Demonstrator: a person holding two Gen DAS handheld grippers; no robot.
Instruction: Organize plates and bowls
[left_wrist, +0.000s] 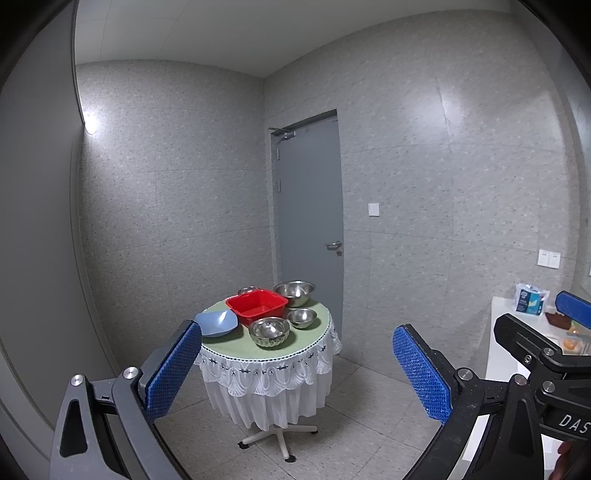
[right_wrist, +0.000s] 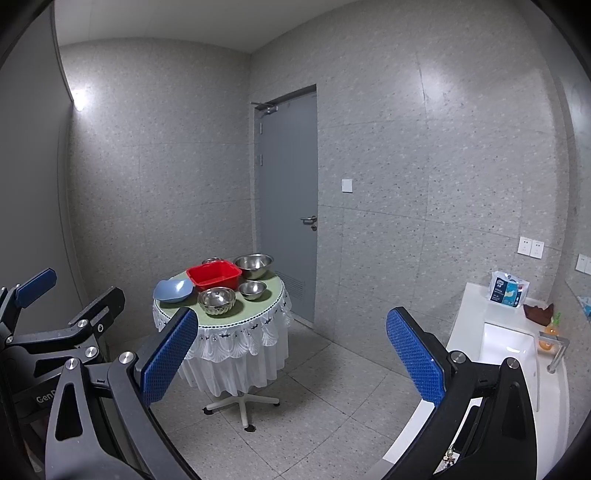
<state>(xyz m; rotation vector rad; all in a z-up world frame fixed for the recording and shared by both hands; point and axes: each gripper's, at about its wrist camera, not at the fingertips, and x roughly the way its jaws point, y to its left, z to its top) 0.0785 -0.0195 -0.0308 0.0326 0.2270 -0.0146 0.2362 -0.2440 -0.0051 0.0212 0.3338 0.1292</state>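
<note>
We see both claws held well back from the round tabletop (left_wrist: 236, 352) with its pale green cloth and white lace skirt. The left claw (left_wrist: 297, 373) and right claw (right_wrist: 291, 354) each stand wide apart with nothing between their blue dimpled pads (left_wrist: 173, 373).

All the ware lies on the tabletop. A red square plastic basin (left_wrist: 256, 305) sits at the centre; a pale blue shallow plastic bowl (left_wrist: 216, 323) lies just beside it to the left. A large plain steel bowl (left_wrist: 294, 292) stands behind right, a small steel bowl (left_wrist: 302, 317) in front of it, and a fluted steel bowl (left_wrist: 269, 331) nearest us. A further small steel bowl (left_wrist: 247, 290) shows only its rim behind the basin.

We judge the steel bowls stiff, light and slippery, with smooth curved walls; a pinch across the rim, one pad inside and one outside, seems soundest. The plastic pieces likely flex slightly and grip better. Nesting by size appears feasible.
</note>
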